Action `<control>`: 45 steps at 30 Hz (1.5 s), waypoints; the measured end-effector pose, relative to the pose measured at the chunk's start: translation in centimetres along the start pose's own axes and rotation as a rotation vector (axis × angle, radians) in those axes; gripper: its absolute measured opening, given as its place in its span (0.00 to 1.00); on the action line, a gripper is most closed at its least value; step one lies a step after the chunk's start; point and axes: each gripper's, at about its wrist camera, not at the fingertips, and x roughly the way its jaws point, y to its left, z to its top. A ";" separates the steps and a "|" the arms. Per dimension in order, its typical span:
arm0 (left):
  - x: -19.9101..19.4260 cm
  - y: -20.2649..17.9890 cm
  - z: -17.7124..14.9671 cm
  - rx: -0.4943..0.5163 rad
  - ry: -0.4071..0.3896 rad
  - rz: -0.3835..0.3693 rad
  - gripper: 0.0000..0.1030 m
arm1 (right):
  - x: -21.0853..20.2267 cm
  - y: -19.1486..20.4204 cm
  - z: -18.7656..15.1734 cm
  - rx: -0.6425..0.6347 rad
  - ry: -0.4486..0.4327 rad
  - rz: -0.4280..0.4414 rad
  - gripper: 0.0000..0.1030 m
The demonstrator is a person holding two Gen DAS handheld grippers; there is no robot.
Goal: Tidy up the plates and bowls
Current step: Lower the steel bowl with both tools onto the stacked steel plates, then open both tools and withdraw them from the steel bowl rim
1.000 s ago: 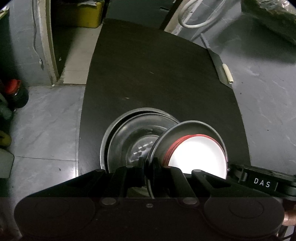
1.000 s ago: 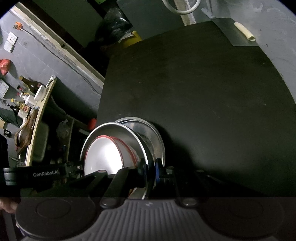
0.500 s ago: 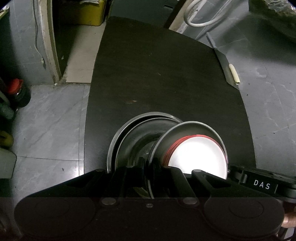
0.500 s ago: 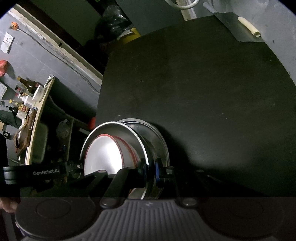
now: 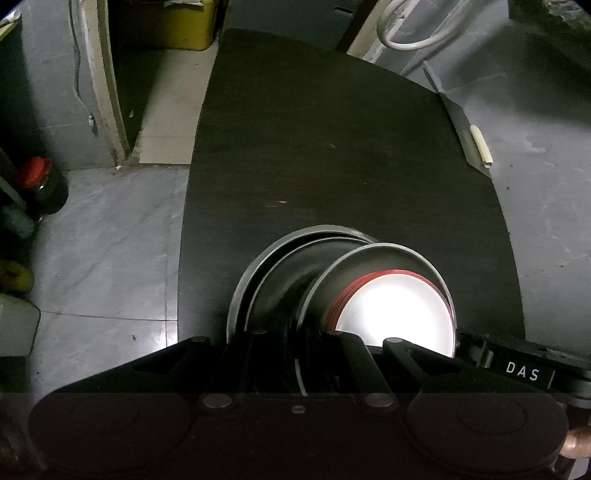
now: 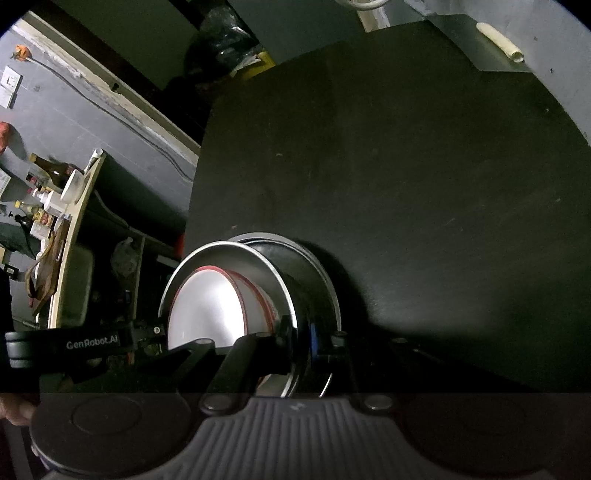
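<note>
A steel bowl (image 5: 373, 254) (image 6: 229, 254) with a white, red-rimmed bowl (image 5: 395, 310) (image 6: 210, 306) nested inside hangs tilted between both grippers. My left gripper (image 5: 299, 332) is shut on its rim at one side. My right gripper (image 6: 301, 332) is shut on the opposite rim. Each gripper also shows in the other's view, the right gripper (image 5: 524, 371) and the left gripper (image 6: 92, 341). Right under the held bowl lie nested steel dishes (image 5: 251, 280) (image 6: 327, 284) on the black table (image 5: 332, 166) (image 6: 443, 184). Whether the bowl touches them I cannot tell.
A flat blade with a pale handle (image 5: 480, 144) (image 6: 498, 40) lies at the table's far right edge. On the floor to the left stand a red-capped bottle (image 5: 37, 181) and a yellow bin (image 5: 184, 22). A shelf with bottles (image 6: 55, 192) is at the left.
The held bowl has come down closer over the steel dishes beneath. Their shiny inside, visible a second ago, is now covered and dark. Both grips are unchanged.
</note>
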 end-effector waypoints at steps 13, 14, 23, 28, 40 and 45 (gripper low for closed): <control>0.3 0.7 0.2 -0.015 -0.002 0.026 0.06 | 1.3 0.0 0.0 0.015 0.023 0.019 0.10; 0.3 0.8 0.3 -0.017 -0.003 0.027 0.06 | 1.4 0.1 0.0 0.014 0.023 0.021 0.10; -0.1 1.5 0.3 -0.025 -0.017 0.047 0.07 | 2.2 0.7 0.2 0.013 0.022 0.038 0.10; -0.1 1.5 0.4 -0.025 -0.021 0.050 0.07 | 2.4 0.7 0.3 0.019 0.022 0.045 0.10; 0.1 1.3 0.2 -0.021 -0.025 0.057 0.07 | 2.0 1.0 -0.2 0.011 -0.002 0.027 0.12; 0.2 1.2 0.1 -0.013 -0.029 0.062 0.08 | 2.0 0.7 -0.3 0.017 -0.013 0.037 0.12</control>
